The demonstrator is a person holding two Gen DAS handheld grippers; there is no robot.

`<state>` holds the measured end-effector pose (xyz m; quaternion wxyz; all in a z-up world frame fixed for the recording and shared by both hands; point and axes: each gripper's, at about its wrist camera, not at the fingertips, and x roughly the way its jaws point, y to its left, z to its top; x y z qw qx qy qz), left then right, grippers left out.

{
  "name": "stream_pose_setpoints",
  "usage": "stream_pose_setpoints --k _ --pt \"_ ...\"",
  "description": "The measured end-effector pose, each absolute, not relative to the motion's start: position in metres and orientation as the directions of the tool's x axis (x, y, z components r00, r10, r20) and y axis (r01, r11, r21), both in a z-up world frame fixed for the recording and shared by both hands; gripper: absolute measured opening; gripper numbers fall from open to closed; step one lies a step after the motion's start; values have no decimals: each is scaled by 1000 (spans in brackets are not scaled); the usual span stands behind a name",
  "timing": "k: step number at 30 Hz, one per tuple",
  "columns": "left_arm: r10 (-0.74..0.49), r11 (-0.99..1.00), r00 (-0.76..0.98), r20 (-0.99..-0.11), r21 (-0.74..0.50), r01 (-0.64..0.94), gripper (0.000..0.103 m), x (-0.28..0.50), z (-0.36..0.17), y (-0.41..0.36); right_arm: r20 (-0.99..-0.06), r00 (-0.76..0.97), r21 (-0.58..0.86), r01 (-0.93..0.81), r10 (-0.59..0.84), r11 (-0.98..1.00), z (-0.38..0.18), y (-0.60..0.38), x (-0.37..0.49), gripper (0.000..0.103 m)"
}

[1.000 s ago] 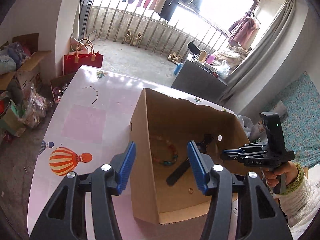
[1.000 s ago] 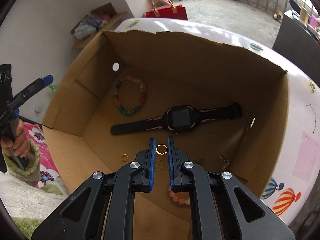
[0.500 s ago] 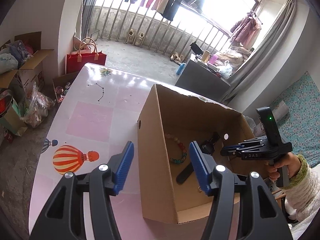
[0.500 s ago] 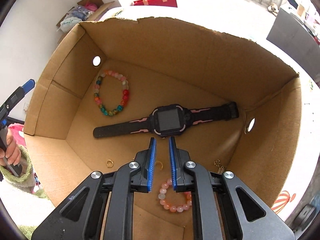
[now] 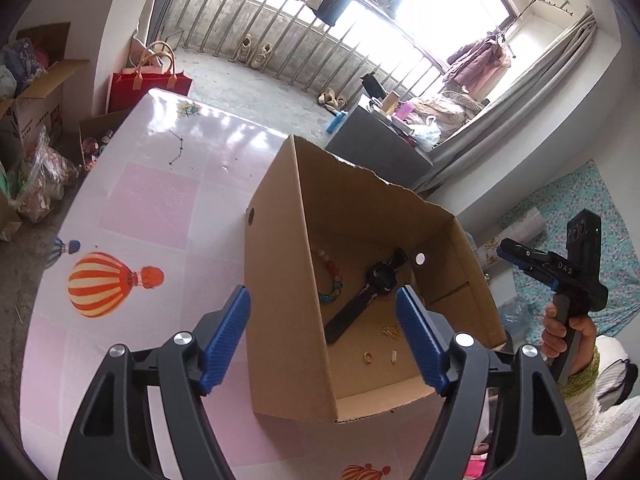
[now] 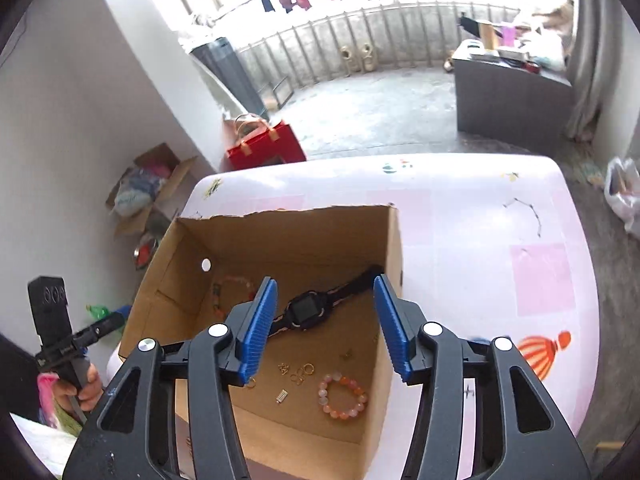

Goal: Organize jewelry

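The jewelry all lies on the floor of the open cardboard box (image 6: 394,240), which stands on the pink patterned surface (image 6: 480,216). Inside are a black watch (image 6: 306,312), a multicoloured bead bracelet (image 5: 331,276) near the far wall, a pink bead bracelet (image 6: 342,396) near the front, and several small gold rings (image 6: 302,372) with a tiny silver clasp (image 6: 282,395) scattered between them.

The right hand-held gripper (image 6: 324,322) hangs above the box with its jaws opening and nothing between them. The left hand-held gripper (image 5: 322,334) sits at the box's near corner, its jaws also opening; they straddle the cardboard wall without pressing on it.

The main risk lies in the small rings: they lie flat and close together, so a grab there could pinch two at once or flick one away across the cardboard. The left hand-held gripper, so near the wall, could nudge or tip the light box if it advances, shifting everything inside.
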<state>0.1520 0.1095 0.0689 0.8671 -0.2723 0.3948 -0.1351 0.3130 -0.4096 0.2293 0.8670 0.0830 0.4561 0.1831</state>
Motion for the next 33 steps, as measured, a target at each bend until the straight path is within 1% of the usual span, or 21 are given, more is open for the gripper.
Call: stream_pose_setpoints --k 2,6,9,10,14,17,20,24,33 --pt "-493 783 634 -596 -621 26 74 153 63 108 -763 511 360 -173 396 917 218 -429 301 55" --pt "-560 736 587 -586 -676 27 75 156 50 98 -802 388 468 -61 453 881 173 -445 287 55" --pt "-533 759 599 -597 -650 27 77 155 50 92 -814 304 507 -45 495 861 151 -437 282 56" --pt "-529 762 604 -596 -647 29 78 155 51 91 -815 297 504 -61 498 862 150 -431 278 56" --pt "-502 772 628 -595 -635 15 81 154 52 86 -859 322 384 -109 398 917 156 -411 268 57" --pt "-466 801 638 -613 -598 11 81 150 53 81 -871 328 349 -114 367 930 159 -408 262 57" --pt "-446 813 639 -627 -583 -4 81 140 55 82 -873 322 347 -113 365 931 157 -406 247 57" --pt "-460 800 636 -619 -600 -6 81 117 55 84 -864 332 367 -98 378 925 166 -409 227 57" --pt "-462 808 636 -618 -588 16 81 64 58 76 -840 373 395 -78 394 915 165 -417 183 59"
